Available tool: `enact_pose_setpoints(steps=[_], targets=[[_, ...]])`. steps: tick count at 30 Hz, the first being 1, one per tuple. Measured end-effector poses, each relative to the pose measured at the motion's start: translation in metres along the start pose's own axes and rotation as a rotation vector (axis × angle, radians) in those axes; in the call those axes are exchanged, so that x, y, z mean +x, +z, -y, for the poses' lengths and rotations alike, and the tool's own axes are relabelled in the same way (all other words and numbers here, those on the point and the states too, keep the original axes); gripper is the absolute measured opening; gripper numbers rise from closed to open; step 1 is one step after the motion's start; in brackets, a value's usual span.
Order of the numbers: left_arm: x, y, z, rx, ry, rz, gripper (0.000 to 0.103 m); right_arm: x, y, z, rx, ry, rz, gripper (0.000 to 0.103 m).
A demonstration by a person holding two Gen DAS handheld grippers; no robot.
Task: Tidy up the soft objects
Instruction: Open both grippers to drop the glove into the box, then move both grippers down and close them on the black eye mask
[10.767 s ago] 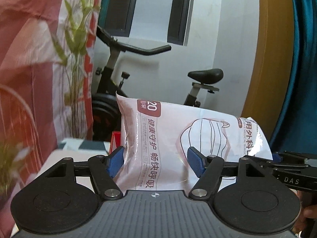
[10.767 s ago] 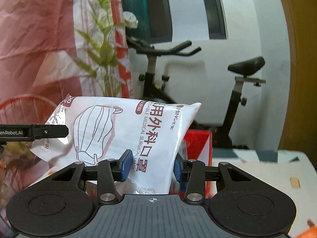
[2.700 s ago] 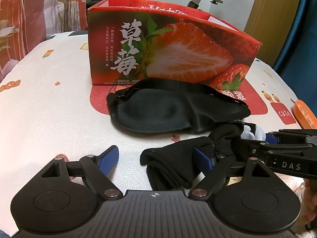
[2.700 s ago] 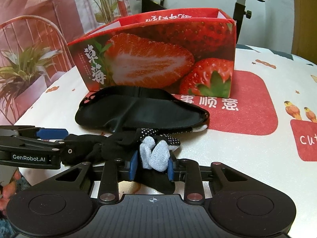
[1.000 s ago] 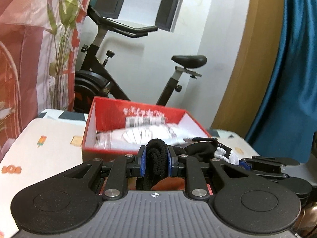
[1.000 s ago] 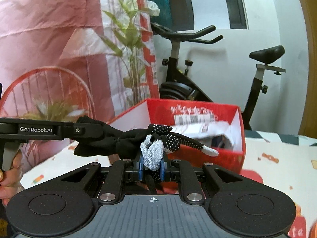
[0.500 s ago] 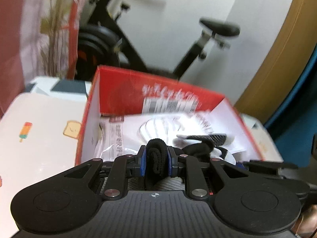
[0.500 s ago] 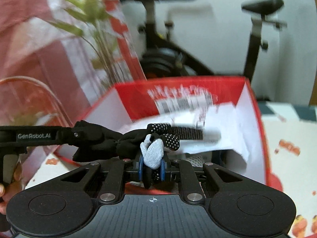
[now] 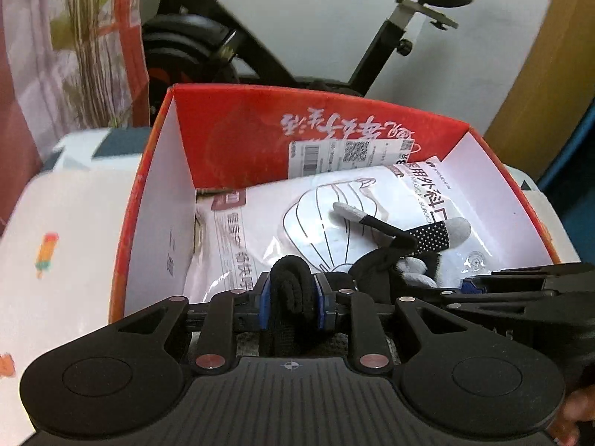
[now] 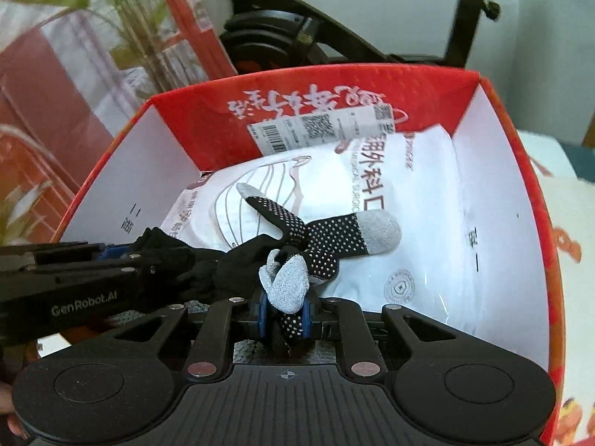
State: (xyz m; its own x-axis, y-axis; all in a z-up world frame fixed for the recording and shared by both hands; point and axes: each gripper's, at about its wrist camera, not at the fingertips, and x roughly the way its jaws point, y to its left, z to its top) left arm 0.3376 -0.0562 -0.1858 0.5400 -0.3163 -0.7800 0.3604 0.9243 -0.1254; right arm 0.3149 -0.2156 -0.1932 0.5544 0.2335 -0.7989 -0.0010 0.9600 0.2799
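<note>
A black glove (image 10: 319,238) with white dots and grey fingertips hangs between my two grippers, over the open red strawberry box (image 10: 550,245). My left gripper (image 9: 292,299) is shut on the glove's black cuff (image 9: 290,278). My right gripper (image 10: 284,314) is shut on its finger end; it also shows at the right of the left wrist view (image 9: 472,286). The white face-mask pack (image 9: 334,223) lies on the box floor beneath the glove, also in the right wrist view (image 10: 409,193). The glove's fingers (image 9: 435,234) rest over the pack.
The box has white inner walls (image 9: 163,223) and a red far wall with a barcode label (image 9: 349,152). It stands on a white patterned tablecloth (image 9: 55,245). An exercise bike (image 9: 372,29) and a plant (image 10: 141,37) stand behind the table.
Both grippers have tilted down and moved forward over the box, carrying the glove down toward the mask pack. Both stay shut on the glove.
</note>
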Motion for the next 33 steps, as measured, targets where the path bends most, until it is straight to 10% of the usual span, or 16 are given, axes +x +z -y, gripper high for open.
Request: enact_pose_setpoints(steps=[15, 27, 33], targets=[[-0.069, -0.004, 0.018, 0.097, 0.046, 0.220, 0.064, -0.013, -0.011, 0.008, 0.019, 0.005, 0.042, 0.023], [-0.126, -0.034, 0.014, 0.068, 0.057, 0.318, 0.099, -0.099, -0.038, -0.014, -0.138, 0.001, 0.283, 0.099], [-0.133, -0.059, 0.010, 0.052, 0.060, 0.318, 0.103, -0.128, -0.060, -0.011, -0.157, -0.044, 0.366, 0.103]])
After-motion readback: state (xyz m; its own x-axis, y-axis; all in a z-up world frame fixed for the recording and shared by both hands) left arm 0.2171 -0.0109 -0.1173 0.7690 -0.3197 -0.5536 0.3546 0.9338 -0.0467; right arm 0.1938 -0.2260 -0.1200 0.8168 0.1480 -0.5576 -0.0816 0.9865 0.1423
